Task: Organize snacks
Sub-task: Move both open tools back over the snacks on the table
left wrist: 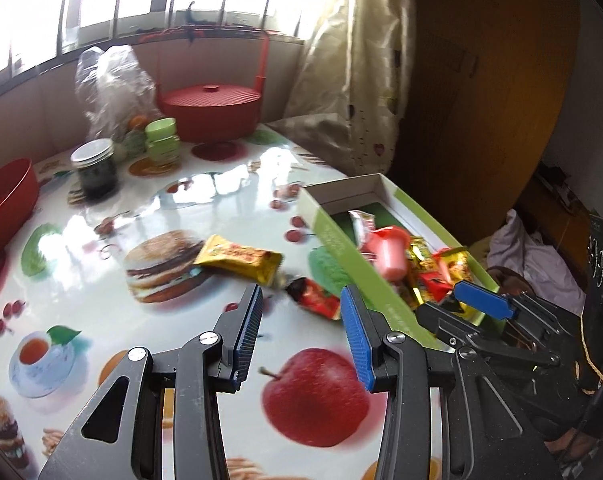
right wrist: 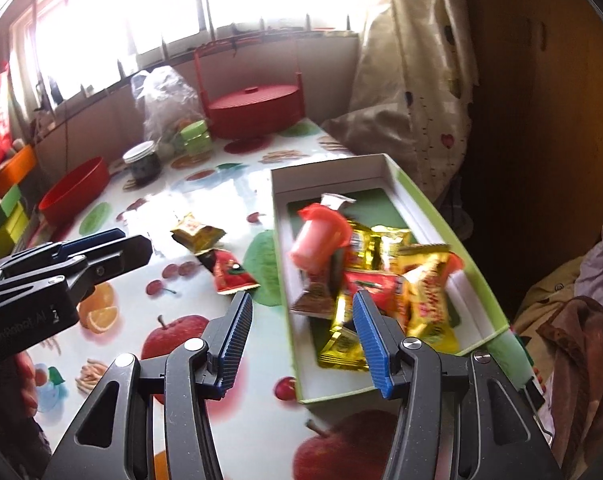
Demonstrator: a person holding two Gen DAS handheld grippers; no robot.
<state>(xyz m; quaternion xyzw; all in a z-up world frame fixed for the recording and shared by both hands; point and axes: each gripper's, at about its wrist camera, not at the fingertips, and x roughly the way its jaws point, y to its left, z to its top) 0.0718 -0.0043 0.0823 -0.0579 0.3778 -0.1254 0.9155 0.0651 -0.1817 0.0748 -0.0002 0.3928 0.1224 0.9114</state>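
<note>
A green-sided open box (right wrist: 405,204) (left wrist: 341,248) lies on the fruit-print table and holds several gold and red snack packets (right wrist: 425,280) and a pink jelly cup (right wrist: 319,242) (left wrist: 389,252), which looks blurred. A gold packet (left wrist: 237,258) (right wrist: 197,234) and a red packet (left wrist: 315,298) (right wrist: 231,274) lie on the table left of the box. My left gripper (left wrist: 301,312) is open and empty, just short of the red packet. My right gripper (right wrist: 301,320) is open and empty, over the box's left wall.
At the back stand a red lidded basket (left wrist: 209,110), green lidded jars (left wrist: 161,140), a dark glass jar (left wrist: 95,170), a plastic bag (left wrist: 109,84) and a red bowl (left wrist: 5,200). A curtain (left wrist: 361,60) and wooden panel are right of the table.
</note>
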